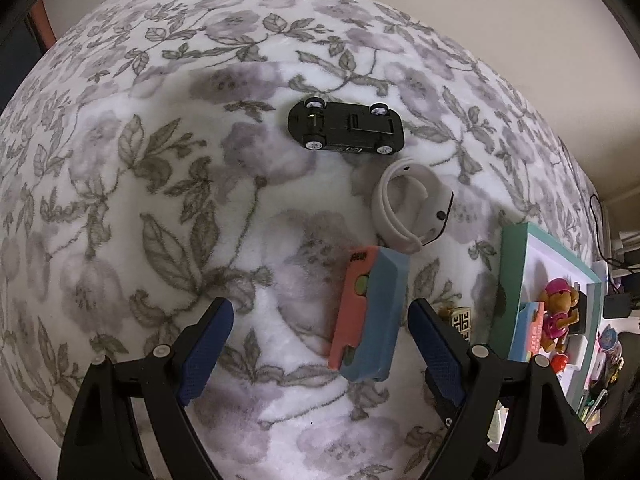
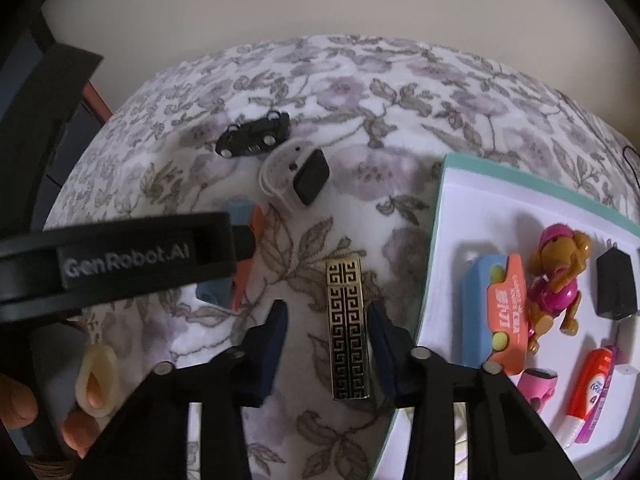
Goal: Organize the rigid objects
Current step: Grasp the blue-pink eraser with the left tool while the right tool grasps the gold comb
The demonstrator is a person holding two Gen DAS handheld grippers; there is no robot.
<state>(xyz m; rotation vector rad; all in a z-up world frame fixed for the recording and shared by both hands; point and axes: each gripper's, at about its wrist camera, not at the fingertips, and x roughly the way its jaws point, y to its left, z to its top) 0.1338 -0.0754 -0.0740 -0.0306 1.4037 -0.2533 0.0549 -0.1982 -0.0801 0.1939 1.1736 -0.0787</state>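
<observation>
Right claw (image 2: 327,346) straddles patterned bar (image 2: 347,328) (tray (image 2: 520,174) beside).

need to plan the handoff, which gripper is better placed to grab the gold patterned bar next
Right. The right gripper already straddles the gold patterned bar, one pad on each side. The left gripper hangs open over the pink and blue block instead.

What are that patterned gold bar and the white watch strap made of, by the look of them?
The patterned bar looks like metal with a brassy sheen: glinting raised fretwork over dark recesses. It might be plated plastic. The watch strap looks like matte silicone or soft rubber: smooth, dull white, curled in a springy loop.
</observation>
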